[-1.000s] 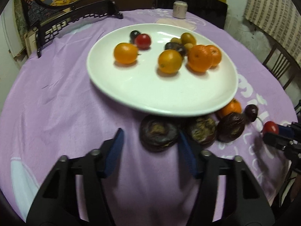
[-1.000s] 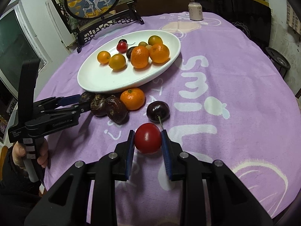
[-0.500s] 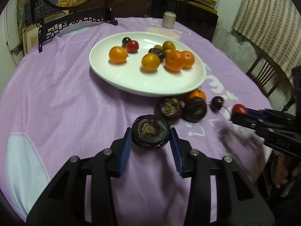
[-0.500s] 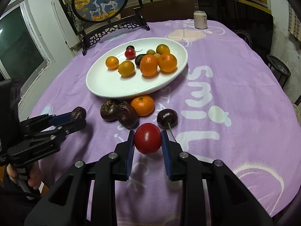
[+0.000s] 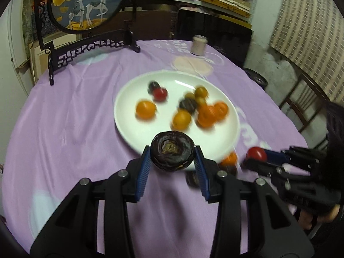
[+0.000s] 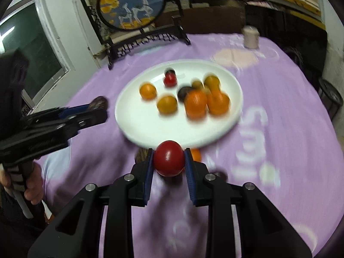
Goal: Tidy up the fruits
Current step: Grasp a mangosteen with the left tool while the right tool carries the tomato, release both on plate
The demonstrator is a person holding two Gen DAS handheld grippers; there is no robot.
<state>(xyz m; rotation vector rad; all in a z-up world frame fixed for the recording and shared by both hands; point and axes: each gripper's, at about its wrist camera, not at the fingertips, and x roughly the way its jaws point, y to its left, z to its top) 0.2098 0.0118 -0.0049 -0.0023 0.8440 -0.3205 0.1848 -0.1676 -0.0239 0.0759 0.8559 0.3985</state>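
Both tools have risen; blurred fruit (image 5: 229, 160) peeks behind left tool (image 5: 172, 161).

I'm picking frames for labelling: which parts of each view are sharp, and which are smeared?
Left wrist view: the dark wrinkled fruit in the jaws is sharp, the fruits on the white plate smear. Right wrist view: the red tomato is crisp, the plate fruits and cloth lettering blur; both bend at the edges.
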